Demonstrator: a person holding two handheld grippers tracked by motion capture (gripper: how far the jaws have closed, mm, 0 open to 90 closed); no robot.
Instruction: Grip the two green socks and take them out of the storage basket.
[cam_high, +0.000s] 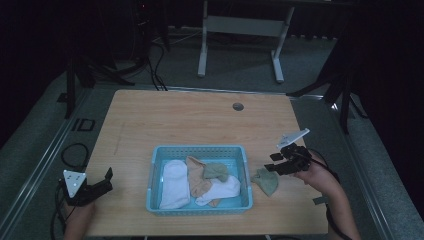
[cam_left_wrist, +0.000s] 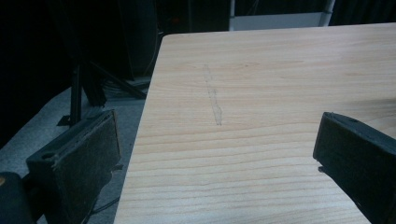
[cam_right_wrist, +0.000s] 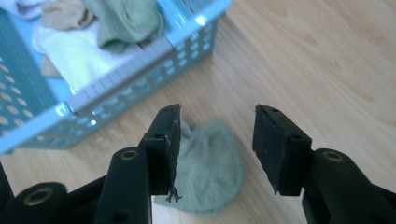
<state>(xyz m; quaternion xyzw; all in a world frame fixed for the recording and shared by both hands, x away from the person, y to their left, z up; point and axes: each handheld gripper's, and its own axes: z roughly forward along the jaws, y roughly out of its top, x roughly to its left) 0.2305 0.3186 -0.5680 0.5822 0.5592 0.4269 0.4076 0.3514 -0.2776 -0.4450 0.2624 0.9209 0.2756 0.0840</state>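
Green, soft and light, the loose sock (cam_right_wrist: 210, 168) lies on the counter (cam_high: 200, 120) just beside the blue basket (cam_high: 248, 170). It is straddled by the right gripper (cam_right_wrist: 217, 140), jaws wide. A bunched fold would be pinched easily. The left gripper (cam_left_wrist: 215, 154) is held wide, empty.

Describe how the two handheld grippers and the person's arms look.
Both grippers are black, each with two flat, rectangular padded jaws. The left gripper carries a grey three-cornered plate; the right gripper has a pale plate on top. Round brass-coloured fittings sit at the right gripper's jaw bases. Black cables trail from each. The forearms are bare, no sleeves visible.
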